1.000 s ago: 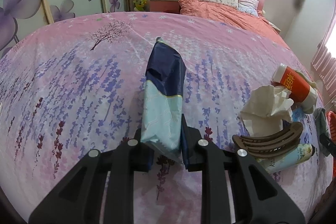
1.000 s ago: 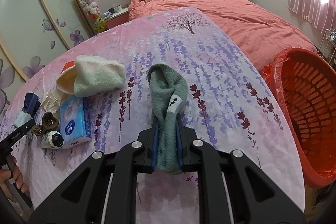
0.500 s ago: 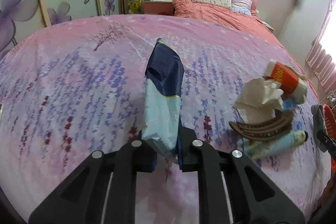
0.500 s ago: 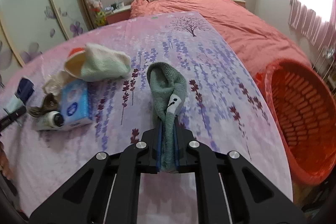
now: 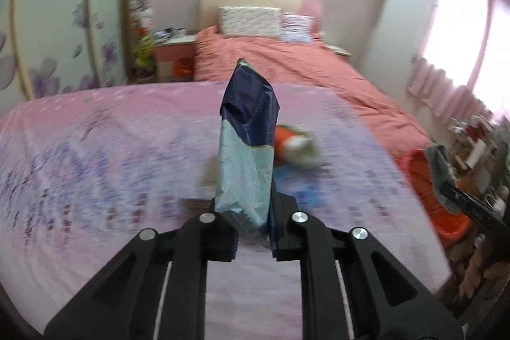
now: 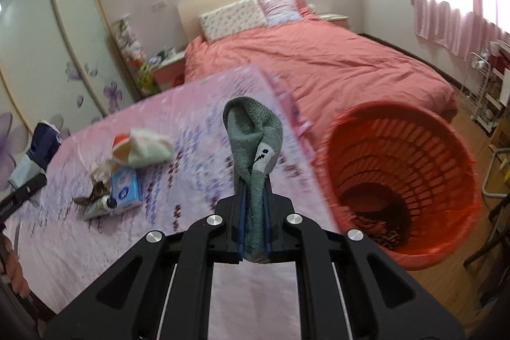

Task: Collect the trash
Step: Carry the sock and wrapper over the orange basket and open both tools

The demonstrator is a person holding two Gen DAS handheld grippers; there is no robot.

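We hold one item in each gripper above the pink flowered bedspread [image 6: 95, 231], with the orange basket [image 6: 446, 168] off to our right.

Our left gripper [image 5: 253, 239] has its fingers closed on a crumpled blue and pale-blue wrapper [image 5: 247, 155], which stands upright out of them over the spread. Our right gripper [image 6: 254, 227] has its fingers pressed narrow on a grey-green sock [image 6: 255, 155], folded over at the top, held near the edge of the spread just beside the basket's rim. The basket is tilted toward us and something dark lies at its bottom. On the spread to the left of the sock we see a small heap: a cream cloth [image 6: 148, 148], a blue tissue pack [image 6: 126, 187] and a tube [image 6: 98, 206], touching one another. The left view is blurred, so the heap shows there only as smears.
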